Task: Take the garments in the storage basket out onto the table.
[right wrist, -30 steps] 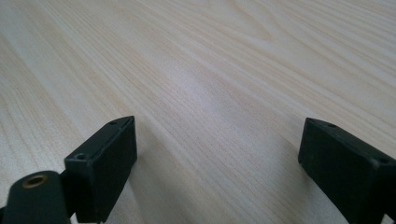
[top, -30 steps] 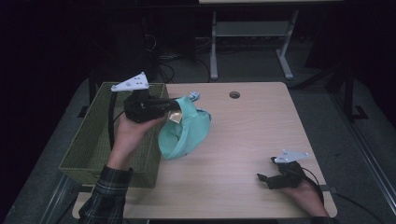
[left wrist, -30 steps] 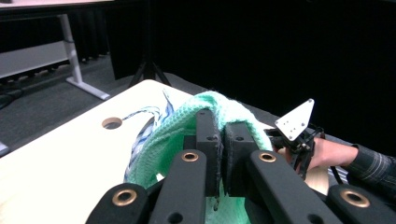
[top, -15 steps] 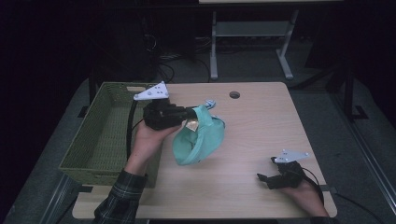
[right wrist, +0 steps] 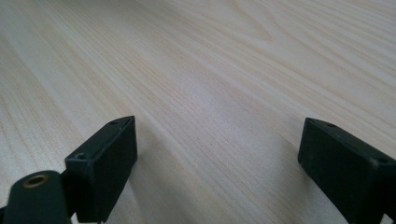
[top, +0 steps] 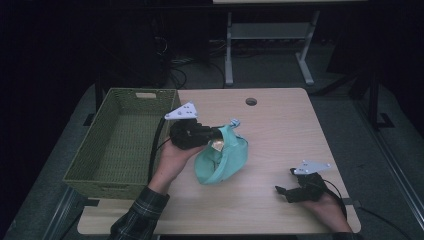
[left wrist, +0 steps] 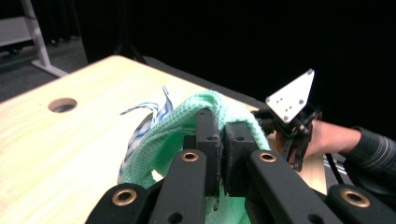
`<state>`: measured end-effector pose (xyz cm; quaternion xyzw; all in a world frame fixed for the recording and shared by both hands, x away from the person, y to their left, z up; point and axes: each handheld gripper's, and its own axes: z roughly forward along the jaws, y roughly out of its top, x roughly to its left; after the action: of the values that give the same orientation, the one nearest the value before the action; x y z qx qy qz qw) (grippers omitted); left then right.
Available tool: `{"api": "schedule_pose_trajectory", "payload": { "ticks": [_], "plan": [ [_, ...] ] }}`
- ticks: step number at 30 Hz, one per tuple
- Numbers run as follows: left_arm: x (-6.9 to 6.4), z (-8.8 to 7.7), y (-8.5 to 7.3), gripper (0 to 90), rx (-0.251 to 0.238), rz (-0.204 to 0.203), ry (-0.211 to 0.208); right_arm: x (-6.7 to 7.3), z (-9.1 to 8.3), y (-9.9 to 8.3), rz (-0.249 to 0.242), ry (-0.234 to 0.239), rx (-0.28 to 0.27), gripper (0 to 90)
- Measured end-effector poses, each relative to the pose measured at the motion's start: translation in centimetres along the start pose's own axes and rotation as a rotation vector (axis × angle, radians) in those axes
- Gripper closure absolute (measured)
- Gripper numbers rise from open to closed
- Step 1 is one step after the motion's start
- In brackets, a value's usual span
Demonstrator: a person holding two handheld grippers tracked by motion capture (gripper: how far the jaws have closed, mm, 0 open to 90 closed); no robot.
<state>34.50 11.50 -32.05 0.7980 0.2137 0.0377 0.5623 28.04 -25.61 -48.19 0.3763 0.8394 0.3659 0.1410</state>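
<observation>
Two claws at work: left claw (top: 216, 136) clamped on green cloth (top: 224, 161), now carried away from basket (top: 120, 145) and lowered onto surface (top: 280, 135) middle; right claw (top: 286, 192) wide apart, resting near front edge, well clear, ready for spreading or folding next

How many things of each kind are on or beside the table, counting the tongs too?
Tongs: 2, left tongs and right tongs
Green cloth: 1
Woven basket: 1
Total: 4
</observation>
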Motion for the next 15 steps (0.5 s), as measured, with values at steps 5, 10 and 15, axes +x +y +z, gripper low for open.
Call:
{"api": "schedule_pose_trajectory", "payload": {
  "ticks": [5,10,15],
  "plan": [
    [-0.2,1.4,-0.8,86.8,0.001,0.007,0.004,0.0,0.0,0.0,0.0,0.0,0.0,11.5],
    [-0.5,2.8,-1.7,86.8,0.008,0.015,0.011,0.0,0.0,0.0,-0.006,-0.002,-0.001,11.5],
    [-0.5,4.3,-2.8,86.7,0.054,0.021,0.01,0.0,0.0,0.0,-0.006,-0.001,-0.001,11.5]
  ]
}}
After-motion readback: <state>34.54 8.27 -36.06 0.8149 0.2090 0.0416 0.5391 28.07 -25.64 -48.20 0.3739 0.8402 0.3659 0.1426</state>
